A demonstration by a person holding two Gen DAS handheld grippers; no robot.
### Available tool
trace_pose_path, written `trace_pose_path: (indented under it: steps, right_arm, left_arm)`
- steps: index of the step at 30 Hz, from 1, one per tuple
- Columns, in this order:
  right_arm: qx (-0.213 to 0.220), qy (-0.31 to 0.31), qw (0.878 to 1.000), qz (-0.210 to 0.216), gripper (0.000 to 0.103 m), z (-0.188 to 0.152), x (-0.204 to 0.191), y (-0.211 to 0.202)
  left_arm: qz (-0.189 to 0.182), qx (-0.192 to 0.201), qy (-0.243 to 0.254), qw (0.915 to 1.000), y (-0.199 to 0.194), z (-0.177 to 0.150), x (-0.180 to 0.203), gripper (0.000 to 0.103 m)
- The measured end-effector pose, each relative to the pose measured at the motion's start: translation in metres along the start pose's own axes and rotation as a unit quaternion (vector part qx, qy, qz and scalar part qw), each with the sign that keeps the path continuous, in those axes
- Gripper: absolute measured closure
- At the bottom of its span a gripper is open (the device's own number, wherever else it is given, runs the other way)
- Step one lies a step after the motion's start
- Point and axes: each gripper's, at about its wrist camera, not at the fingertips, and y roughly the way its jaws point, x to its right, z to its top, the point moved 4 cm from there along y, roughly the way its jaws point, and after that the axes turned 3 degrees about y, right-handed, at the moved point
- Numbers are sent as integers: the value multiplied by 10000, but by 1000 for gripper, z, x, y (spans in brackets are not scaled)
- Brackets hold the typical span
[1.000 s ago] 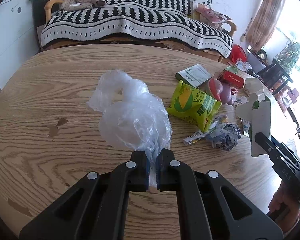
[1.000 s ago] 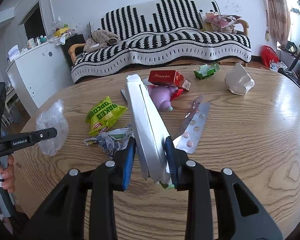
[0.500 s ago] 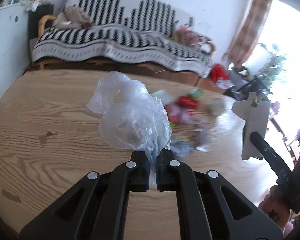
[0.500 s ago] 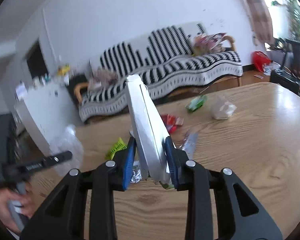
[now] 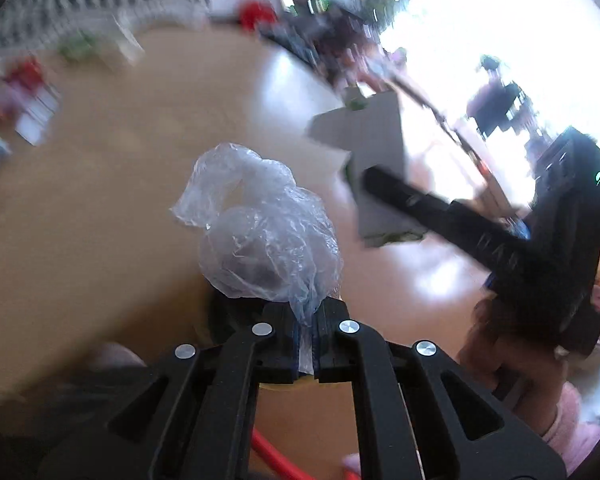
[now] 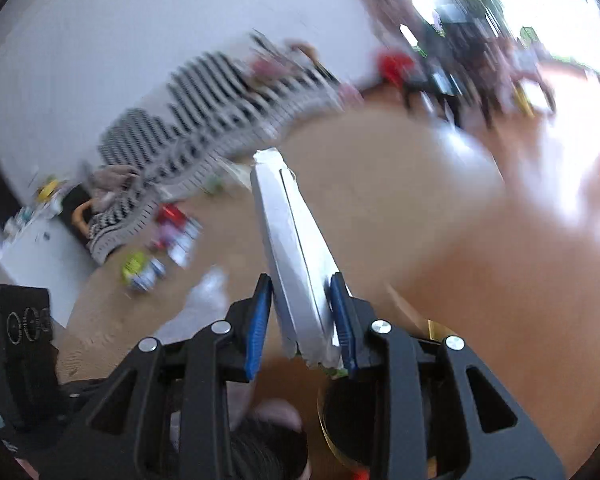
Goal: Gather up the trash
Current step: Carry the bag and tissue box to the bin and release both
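My left gripper (image 5: 306, 336) is shut on a crumpled clear plastic bag (image 5: 260, 228), held in the air past the table's edge. My right gripper (image 6: 302, 320) is shut on a flattened white carton (image 6: 292, 244) that sticks up between its blue pads. The right gripper and its carton (image 5: 372, 148) also show in the left wrist view, to the right of the bag. Both views are heavily blurred by motion.
The wooden table (image 5: 100, 160) lies behind, with remaining trash blurred at its far left (image 5: 24, 96) and in the right wrist view (image 6: 156, 248). A striped sofa (image 6: 204, 112) stands behind. A dark round opening with a gold rim (image 6: 340, 420) sits below the right gripper.
Both grippers have swung quickly to the right and away from the table, carrying the bag and the carton. The view now tilts toward the bright window and floor.
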Motion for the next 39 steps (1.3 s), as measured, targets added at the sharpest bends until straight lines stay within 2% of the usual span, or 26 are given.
trace_pose_path:
  steps: [2, 4, 7, 12, 22, 23, 24, 25, 26, 27, 30, 34, 39]
  right_arm:
    - [-260, 390, 9988, -122, 72, -19, 36, 7]
    - [-403, 631, 9971, -164, 72, -30, 58, 10]
    - [-486, 676, 9963, -196, 73, -39, 72, 14]
    - [-532, 689, 9960, -201, 73, -34, 74, 20]
    - [-611, 814, 9946, -212, 71, -30, 82, 27]
    - [-669, 855, 9938, -245, 71, -29, 83, 27]
    - [-720, 883, 9931, -277, 65, -29, 84, 28]
    - [-744, 910, 9926, -315, 43, -28, 85, 28]
    - [-702, 931, 9927, -312, 29, -25, 86, 26]
    - [-627, 935, 9932, -289, 13, -22, 86, 22]
    - [-374, 850, 9950, -360, 6, -13, 85, 12]
    - [117, 653, 9961, -573, 6, 1, 81, 0]
    - [217, 730, 9953, -594, 6, 5, 81, -2]
  left_arm:
    - [-21, -422, -76, 9991, 39, -13, 9, 100]
    - [137, -651, -6, 9978, 61, -21, 12, 100]
    - [281, -863, 21, 9959, 77, -25, 8, 100]
    - [395, -907, 45, 9951, 83, -24, 14, 101]
    - [399, -1016, 144, 9939, 105, -28, 31, 100]
    - [445, -992, 110, 9940, 105, -26, 28, 95]
    - [511, -981, 48, 9938, 105, -27, 27, 68]
    - [581, -978, -77, 9935, 103, -28, 21, 43]
    - [634, -915, -176, 9936, 102, -27, 18, 6]
    - [707, -793, -215, 9941, 98, -27, 18, 6]
    - [743, -739, 2, 9945, 88, -25, 20, 6]
    - [817, -384, 87, 9959, 65, -9, 27, 6]
    - [120, -348, -183, 9992, 51, 2, 32, 6]
